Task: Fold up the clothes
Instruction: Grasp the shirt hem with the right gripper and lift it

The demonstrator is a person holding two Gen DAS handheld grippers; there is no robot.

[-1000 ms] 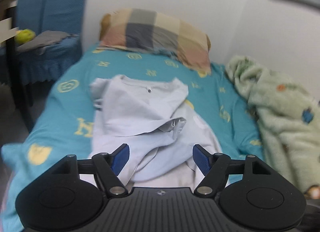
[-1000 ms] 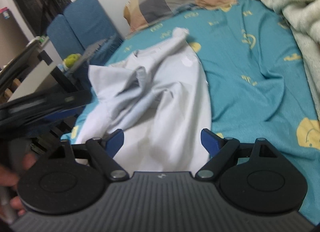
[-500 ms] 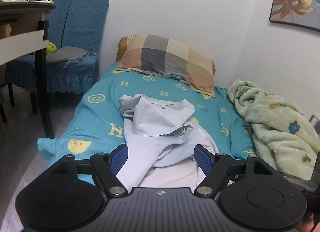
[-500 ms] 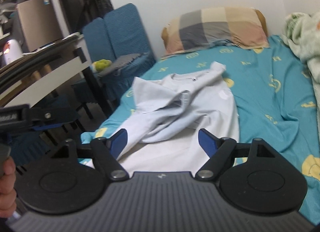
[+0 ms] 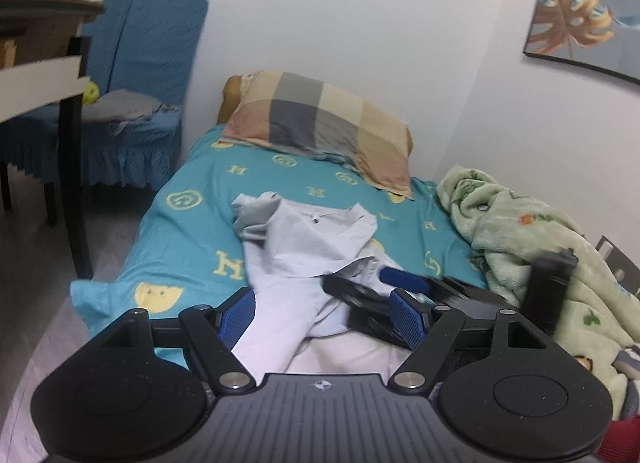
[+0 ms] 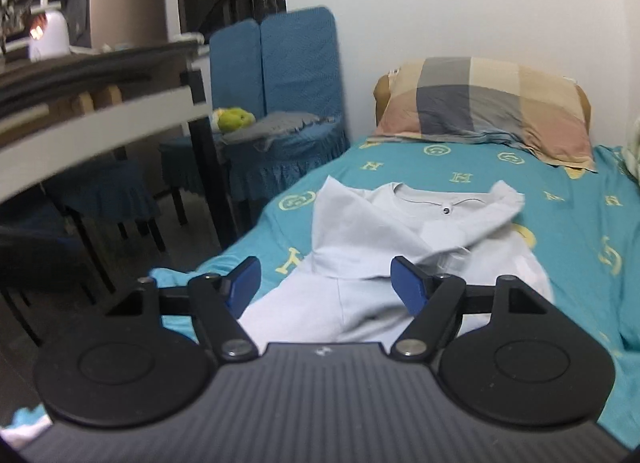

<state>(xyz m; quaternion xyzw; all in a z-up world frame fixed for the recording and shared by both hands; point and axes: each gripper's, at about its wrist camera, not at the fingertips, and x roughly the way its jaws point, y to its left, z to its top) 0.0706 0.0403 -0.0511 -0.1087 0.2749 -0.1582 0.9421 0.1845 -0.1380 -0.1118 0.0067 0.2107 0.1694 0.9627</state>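
Note:
A pale grey long-sleeved shirt [image 5: 304,247] lies crumpled on the teal bed sheet [image 5: 192,231], collar toward the pillow and both sleeves thrown across the chest. The same shirt [image 6: 384,239] fills the middle of the right wrist view. My left gripper [image 5: 322,317] is open above the shirt's near end, touching nothing. My right gripper [image 6: 326,285] is open too, hovering over the lower half of the shirt. Seen from the left wrist, the right gripper [image 5: 404,289] hangs just ahead and to the right, blurred by motion.
A checked pillow [image 5: 320,127] lies at the head of the bed. A green fleece blanket [image 5: 532,247] is heaped along the right side by the wall. Blue covered chairs [image 6: 276,111] and a dark table [image 6: 108,103] stand left of the bed.
Both grippers have pulled back and lifted away from the shirt, so more of the room shows. The right gripper has swung in front of the left one. The shirt has not moved.

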